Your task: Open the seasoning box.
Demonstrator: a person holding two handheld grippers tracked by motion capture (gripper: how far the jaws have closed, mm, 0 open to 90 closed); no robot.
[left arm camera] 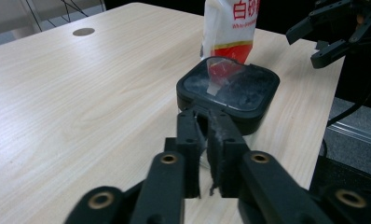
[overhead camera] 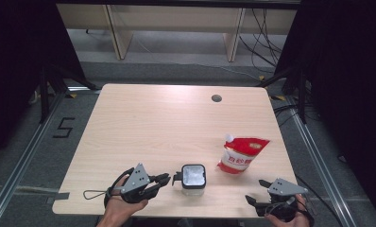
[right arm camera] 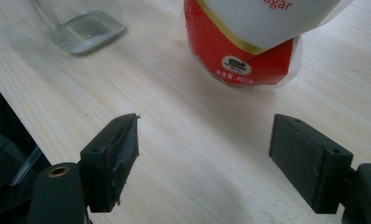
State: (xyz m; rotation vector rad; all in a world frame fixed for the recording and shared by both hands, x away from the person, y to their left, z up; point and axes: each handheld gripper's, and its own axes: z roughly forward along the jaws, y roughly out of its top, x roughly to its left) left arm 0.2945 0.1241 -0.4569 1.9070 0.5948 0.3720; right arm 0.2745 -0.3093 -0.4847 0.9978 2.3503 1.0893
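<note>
Left gripper (left arm camera: 203,140) pinches the lid tab (left arm camera: 200,113) of the container (left arm camera: 228,95).

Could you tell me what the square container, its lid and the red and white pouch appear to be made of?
The container looks like clear glass or hard plastic: see-through walls with a glossy base. Its lid seems to be matte black plastic around a smudged clear window. The pouch appears to be glossy, flexible plastic film, creased and printed.

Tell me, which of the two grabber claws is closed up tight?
The left gripper, next to the black-lidded jar. Its jaws are pinched together with barely a gap. The right gripper, near the red sugar pouch, holds its jaws wide apart over bare table.
</note>
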